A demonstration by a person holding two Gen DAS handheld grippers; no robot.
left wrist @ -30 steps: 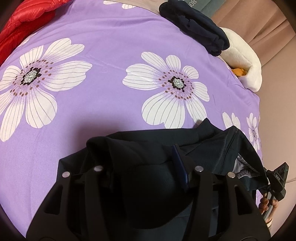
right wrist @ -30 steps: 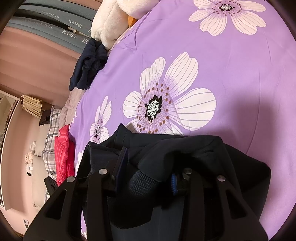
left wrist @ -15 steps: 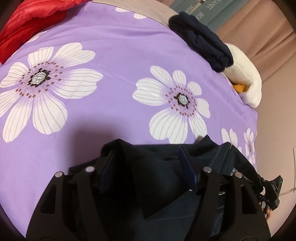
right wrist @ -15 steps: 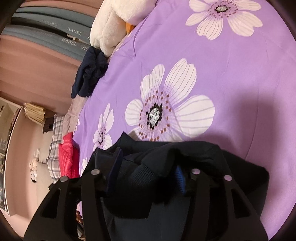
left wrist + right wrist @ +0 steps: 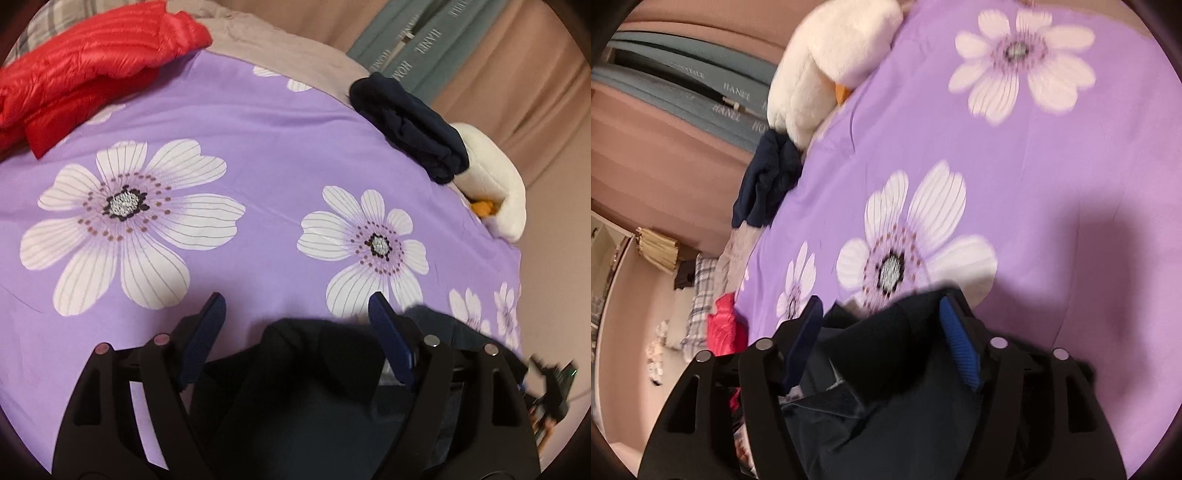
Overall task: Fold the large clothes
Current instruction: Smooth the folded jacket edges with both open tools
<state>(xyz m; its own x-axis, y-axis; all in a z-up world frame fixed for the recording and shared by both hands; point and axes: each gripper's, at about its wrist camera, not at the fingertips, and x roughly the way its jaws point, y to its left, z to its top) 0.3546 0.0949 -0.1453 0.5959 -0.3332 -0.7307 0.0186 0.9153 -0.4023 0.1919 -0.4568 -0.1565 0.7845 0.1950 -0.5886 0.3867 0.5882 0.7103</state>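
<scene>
purple floral bedspread (image 5: 258, 122), navy garment (image 5: 314, 387), red jkt (image 5: 85, 85)

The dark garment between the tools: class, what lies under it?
Under the dark garment lies the purple flowered bedcover, visible all round its far edge. The part of the cover directly beneath, and any flower printed there, is hidden by the cloth.
</scene>
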